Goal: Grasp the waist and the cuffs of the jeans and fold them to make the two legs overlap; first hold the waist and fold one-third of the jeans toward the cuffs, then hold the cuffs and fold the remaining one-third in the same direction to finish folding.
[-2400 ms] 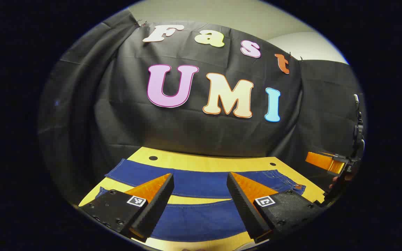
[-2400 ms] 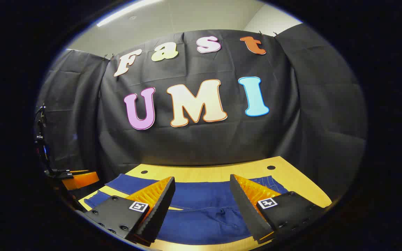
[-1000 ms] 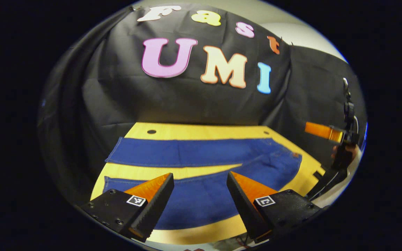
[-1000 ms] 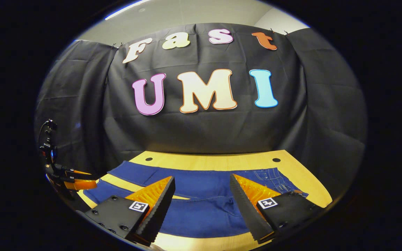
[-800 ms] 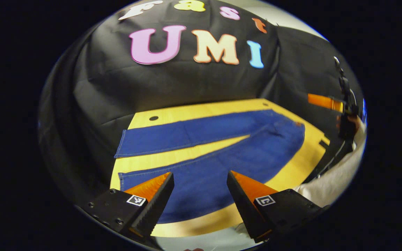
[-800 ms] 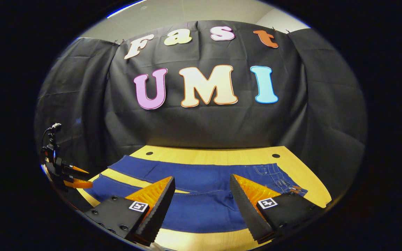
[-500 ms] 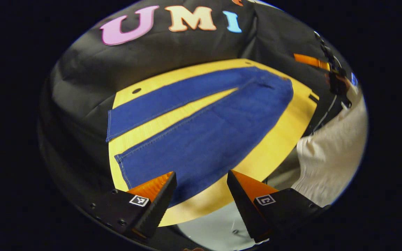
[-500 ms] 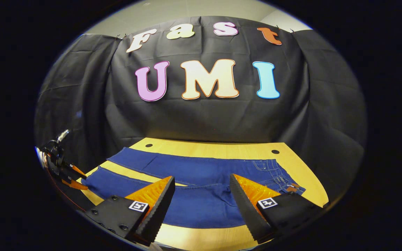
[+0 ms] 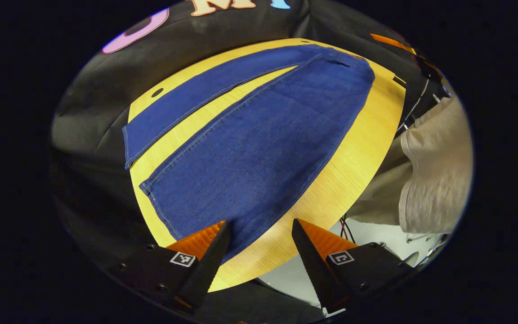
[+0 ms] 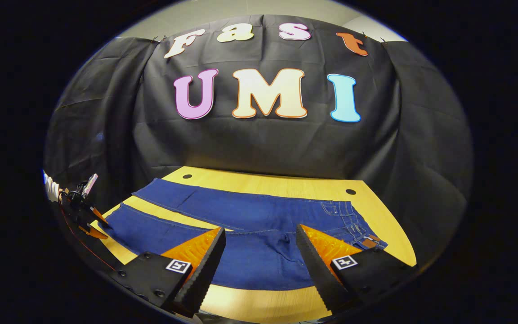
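jeans [image 9: 259, 130] lie flat, legs apart, on the table [image 9: 353, 153]; left gripper [image 9: 259, 247] and right gripper [image 10: 261, 254] both released, holding nothing.

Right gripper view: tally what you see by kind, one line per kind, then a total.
Jeans: 1
Table: 1
Table holes: 2
Hand-held grippers: 2, the right hand-held gripper up close with its fingers apart, the left hand-held gripper farther off
Total: 6

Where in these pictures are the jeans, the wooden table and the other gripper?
jeans [image 9: 259, 135]: left gripper view, middle of the near leg.
wooden table [image 10: 286, 183]: right gripper view, bare far edge.
left gripper [image 10: 89, 224]: right gripper view, far left, between its fingertips.
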Demonstrator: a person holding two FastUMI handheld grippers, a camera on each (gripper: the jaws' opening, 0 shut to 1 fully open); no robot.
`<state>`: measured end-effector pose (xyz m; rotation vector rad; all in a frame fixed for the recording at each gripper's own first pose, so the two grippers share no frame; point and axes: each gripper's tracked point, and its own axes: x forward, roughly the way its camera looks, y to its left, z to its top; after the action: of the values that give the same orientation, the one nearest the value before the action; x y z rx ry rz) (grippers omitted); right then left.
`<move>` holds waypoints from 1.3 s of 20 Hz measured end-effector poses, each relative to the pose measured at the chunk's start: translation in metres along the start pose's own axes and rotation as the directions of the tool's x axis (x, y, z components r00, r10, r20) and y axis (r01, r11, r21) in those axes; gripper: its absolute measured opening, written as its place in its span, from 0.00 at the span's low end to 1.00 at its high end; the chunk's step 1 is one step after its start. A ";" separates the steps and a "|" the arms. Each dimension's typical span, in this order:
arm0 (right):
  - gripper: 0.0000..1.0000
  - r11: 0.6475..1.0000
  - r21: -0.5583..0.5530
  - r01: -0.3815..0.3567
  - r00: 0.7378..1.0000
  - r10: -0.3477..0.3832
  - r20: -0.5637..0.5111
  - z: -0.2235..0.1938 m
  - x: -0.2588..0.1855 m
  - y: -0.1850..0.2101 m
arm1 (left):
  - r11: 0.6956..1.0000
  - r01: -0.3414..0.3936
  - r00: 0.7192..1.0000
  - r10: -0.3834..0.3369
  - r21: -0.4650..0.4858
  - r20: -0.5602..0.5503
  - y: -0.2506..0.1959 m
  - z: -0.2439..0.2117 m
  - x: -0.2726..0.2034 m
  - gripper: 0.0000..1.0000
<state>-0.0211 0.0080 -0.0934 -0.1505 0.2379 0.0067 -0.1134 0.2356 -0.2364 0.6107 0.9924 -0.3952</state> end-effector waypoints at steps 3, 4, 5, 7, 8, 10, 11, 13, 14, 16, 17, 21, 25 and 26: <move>0.94 1.000 0.003 0.000 1.000 0.000 -0.023 -0.009 0.001 -0.003 | 0.999 -0.012 1.000 0.013 0.047 -0.024 0.003 0.000 0.007 0.89; 0.98 1.000 -0.003 0.001 1.000 -0.001 -0.028 -0.011 0.001 -0.005 | 0.998 -0.010 0.999 0.012 0.060 -0.036 0.002 0.000 0.009 0.94; 0.98 1.000 -0.010 0.002 0.999 -0.003 -0.033 -0.012 0.003 -0.007 | 0.997 -0.008 0.999 0.012 0.076 -0.045 0.002 -0.002 0.010 0.88; 0.98 1.000 -0.019 0.003 0.999 -0.004 -0.044 -0.015 0.004 -0.011 | 0.996 0.006 0.998 -0.001 0.093 -0.056 -0.001 0.001 0.012 0.88; 0.98 1.000 -0.019 0.001 0.999 -0.002 -0.050 -0.018 0.006 -0.014 | 0.995 0.004 0.998 0.002 0.097 -0.062 -0.002 0.002 0.015 0.86; 0.98 1.000 -0.018 -0.023 0.996 0.021 -0.081 -0.027 0.008 -0.013 | 0.994 0.026 0.997 -0.018 0.109 -0.072 -0.006 0.001 0.018 0.84; 0.98 0.999 -0.031 -0.031 0.995 0.028 -0.100 -0.032 0.008 -0.015 | 0.993 0.046 0.996 -0.036 0.109 -0.086 -0.009 0.000 0.021 0.77; 0.98 0.997 -0.056 -0.056 0.990 0.048 -0.133 -0.041 0.009 -0.018 | 0.994 0.087 0.991 -0.080 0.061 -0.107 -0.018 -0.001 0.020 0.70; 0.98 0.995 -0.065 -0.072 0.987 0.062 -0.150 -0.048 0.010 -0.019 | 0.995 0.093 0.989 -0.089 0.025 -0.119 -0.019 -0.001 0.019 0.62; 0.98 0.991 -0.077 -0.111 0.978 0.095 -0.187 -0.060 0.012 -0.020 | 0.995 0.096 0.985 -0.097 -0.013 -0.141 -0.019 0.001 0.020 0.48; 0.98 0.988 -0.084 -0.132 0.972 0.112 -0.209 -0.066 0.012 -0.021 | 0.996 0.094 0.985 -0.093 0.000 -0.147 -0.016 0.000 0.020 0.47; 0.99 0.970 -0.130 -0.203 0.943 0.158 -0.293 -0.091 0.010 -0.036 | 0.995 0.076 0.982 -0.065 0.057 -0.177 -0.007 0.006 0.023 0.14; 0.99 0.932 -0.211 -0.295 0.903 0.200 -0.380 -0.113 0.010 -0.057 | 0.994 0.105 0.973 -0.107 -0.022 -0.204 -0.008 0.006 0.024 0.00; 0.99 0.913 -0.246 -0.326 0.886 0.205 -0.417 -0.120 0.013 -0.064 | 0.993 0.110 0.971 -0.117 -0.041 -0.210 -0.008 0.006 0.025 0.00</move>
<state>-0.0345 -0.0735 -0.2023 -0.4347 0.6514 0.2972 -0.1015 0.2251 -0.2580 0.5800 1.2397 -0.4220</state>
